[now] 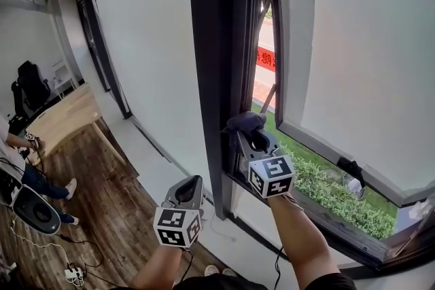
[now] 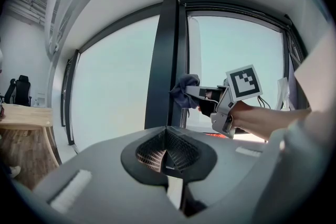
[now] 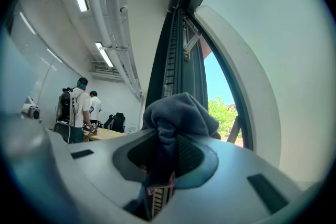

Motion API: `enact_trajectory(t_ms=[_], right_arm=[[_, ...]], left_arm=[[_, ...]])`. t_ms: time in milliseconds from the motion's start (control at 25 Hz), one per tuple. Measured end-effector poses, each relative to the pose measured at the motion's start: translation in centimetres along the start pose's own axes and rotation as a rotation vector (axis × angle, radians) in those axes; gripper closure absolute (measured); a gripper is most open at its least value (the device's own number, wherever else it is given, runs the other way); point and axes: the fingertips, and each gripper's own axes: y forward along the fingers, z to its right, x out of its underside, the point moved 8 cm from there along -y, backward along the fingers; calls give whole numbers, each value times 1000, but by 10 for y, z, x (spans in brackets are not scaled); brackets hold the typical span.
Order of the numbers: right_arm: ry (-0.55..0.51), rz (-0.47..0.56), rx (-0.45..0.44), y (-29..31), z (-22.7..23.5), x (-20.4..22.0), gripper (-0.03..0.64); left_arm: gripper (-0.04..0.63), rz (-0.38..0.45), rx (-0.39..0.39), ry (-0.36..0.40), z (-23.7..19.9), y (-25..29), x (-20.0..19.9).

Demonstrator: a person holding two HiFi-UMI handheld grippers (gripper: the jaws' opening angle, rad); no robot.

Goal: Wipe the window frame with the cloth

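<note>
Counting left to right: one wooden table (image 1: 64,115), one black chair (image 1: 30,85), two hand-held grippers, one dark window frame (image 1: 221,44), one cloth (image 1: 246,121), one window pane (image 1: 346,44) swung open.
People: two people (image 3: 79,107) stand by the table in the right gripper view, far behind the jaws.
Floor: brown wood floor (image 1: 115,207) below the table, with one white power strip (image 1: 71,274) on it.
Left hand-held gripper (image 1: 192,182): held low, just left of the frame's upright post and not touching it. Its jaws are pressed together with nothing between them (image 2: 166,149).
Window frame: its upright post runs from top to bottom in the middle (image 2: 165,60), between the big closed pane and the open one.
Cloth place: at the right edge of the post, low down, near the bottom corner of the open pane. It looks pressed against the frame.
Cloth shape: a dark grey bunched lump (image 2: 185,91), a little wider than tall in the head view, so its long way runs left to right.
Cloth pointing: it sticks out past the jaw tips, up and away from the person, toward the frame (image 3: 178,113).
Right hand-held gripper (image 1: 248,136): its jaws are squeezed tight on the cloth (image 3: 164,165). Its long body points up and forward at the frame.
Outside: a green hedge (image 1: 326,187) shows under the open pane, and one red sign (image 1: 265,59) shows through the gap.
</note>
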Motion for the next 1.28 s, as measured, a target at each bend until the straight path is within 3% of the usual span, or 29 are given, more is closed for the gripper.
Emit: enact_trajectory(t_ms=[560, 1280], right_arm=[[34, -76, 11, -1, -1, 19, 543], [3, -127, 22, -2, -4, 32, 543]], left_arm=[[588, -7, -7, 4, 1, -4, 4], [588, -10, -20, 3, -2, -7, 8]])
